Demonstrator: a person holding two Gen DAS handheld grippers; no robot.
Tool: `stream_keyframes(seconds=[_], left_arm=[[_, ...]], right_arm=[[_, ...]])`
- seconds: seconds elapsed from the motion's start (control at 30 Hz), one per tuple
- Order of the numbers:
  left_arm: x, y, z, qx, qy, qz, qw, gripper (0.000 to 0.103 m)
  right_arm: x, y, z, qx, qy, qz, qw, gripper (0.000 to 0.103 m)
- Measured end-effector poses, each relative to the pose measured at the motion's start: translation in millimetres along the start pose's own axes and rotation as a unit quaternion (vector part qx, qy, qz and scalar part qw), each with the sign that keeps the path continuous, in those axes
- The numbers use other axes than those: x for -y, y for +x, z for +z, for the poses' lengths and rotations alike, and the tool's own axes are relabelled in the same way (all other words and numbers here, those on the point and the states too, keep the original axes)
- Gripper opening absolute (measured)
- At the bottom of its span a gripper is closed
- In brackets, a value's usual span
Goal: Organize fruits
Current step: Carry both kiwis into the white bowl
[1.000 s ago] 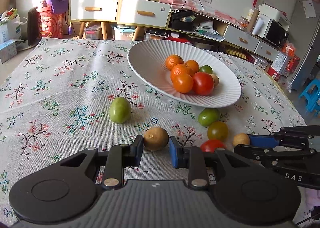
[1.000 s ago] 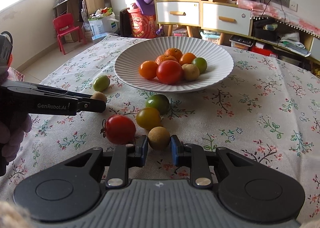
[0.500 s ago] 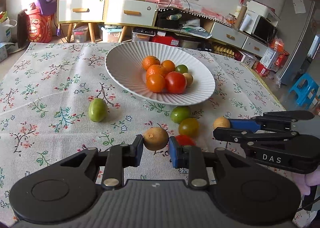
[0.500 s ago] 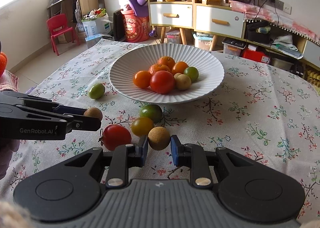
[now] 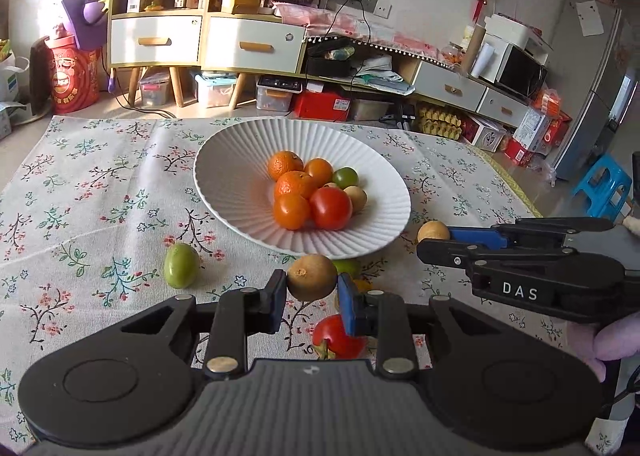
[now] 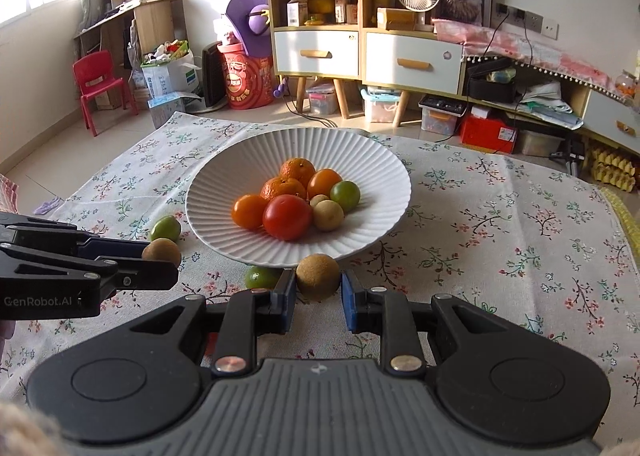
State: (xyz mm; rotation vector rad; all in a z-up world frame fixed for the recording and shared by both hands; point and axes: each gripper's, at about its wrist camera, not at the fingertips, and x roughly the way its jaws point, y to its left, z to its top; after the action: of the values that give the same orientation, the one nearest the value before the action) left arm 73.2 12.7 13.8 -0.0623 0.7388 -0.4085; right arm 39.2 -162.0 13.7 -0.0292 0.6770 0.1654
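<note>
My left hand-held gripper (image 5: 312, 290) pinches a brown fruit (image 5: 312, 276); my right hand-held gripper (image 6: 318, 294) clamps another brown fruit (image 6: 317, 277). Both held just before the white plate (image 6: 224, 224) on the table (image 6: 500, 224).

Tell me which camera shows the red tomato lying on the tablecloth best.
The left wrist view: the red tomato lies on the tablecloth just behind the left hand-held gripper, partly covered by a finger. The right wrist view barely shows it, hidden behind that gripper's body.

Ribbed matt white plate (image 5: 240, 192) on floral cloth tablecloth (image 5: 88, 216).
</note>
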Motion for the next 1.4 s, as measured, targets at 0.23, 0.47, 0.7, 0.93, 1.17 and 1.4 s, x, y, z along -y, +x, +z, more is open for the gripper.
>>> stream_keyframes(seconds=[0.23, 0.47, 0.7, 0.93, 1.17, 1.4], left_arm=[[-2.6, 9.6, 11.2, 0.004, 0.007, 0.011, 0.9999, 0.018], [-13.7, 24.5, 30.6, 0.025, 0.024, 0.025, 0.9991, 0.018], [-17.8, 51.4, 47.3, 0.028, 0.049, 0.028, 0.998, 0.018], [-27.2, 72.4, 51.5, 0.019, 0.041, 0.028, 0.9986, 0.018], [-33.6, 78.7, 53.8, 0.016, 0.032, 0.025, 0.999, 0.018], [-35.2, 82.5, 56.2, 0.014, 0.03, 0.024, 0.9992, 0.018]], right_arm=[[7.2, 5.5, 7.0, 0.004, -0.001, -0.004, 1.0, 0.022], [14.2, 16.7, 25.5, 0.018, -0.025, 0.009, 0.999, 0.022], [19.5, 43.8, 45.8, 0.019, -0.031, 0.021, 0.999, 0.022], [24.0, 71.7, 58.2, 0.007, -0.028, 0.025, 0.999, 0.022], [28.9, 87.6, 65.4, -0.003, -0.011, 0.028, 1.0, 0.022], [31.7, 100.6, 70.8, -0.014, 0.02, 0.033, 0.999, 0.022]])
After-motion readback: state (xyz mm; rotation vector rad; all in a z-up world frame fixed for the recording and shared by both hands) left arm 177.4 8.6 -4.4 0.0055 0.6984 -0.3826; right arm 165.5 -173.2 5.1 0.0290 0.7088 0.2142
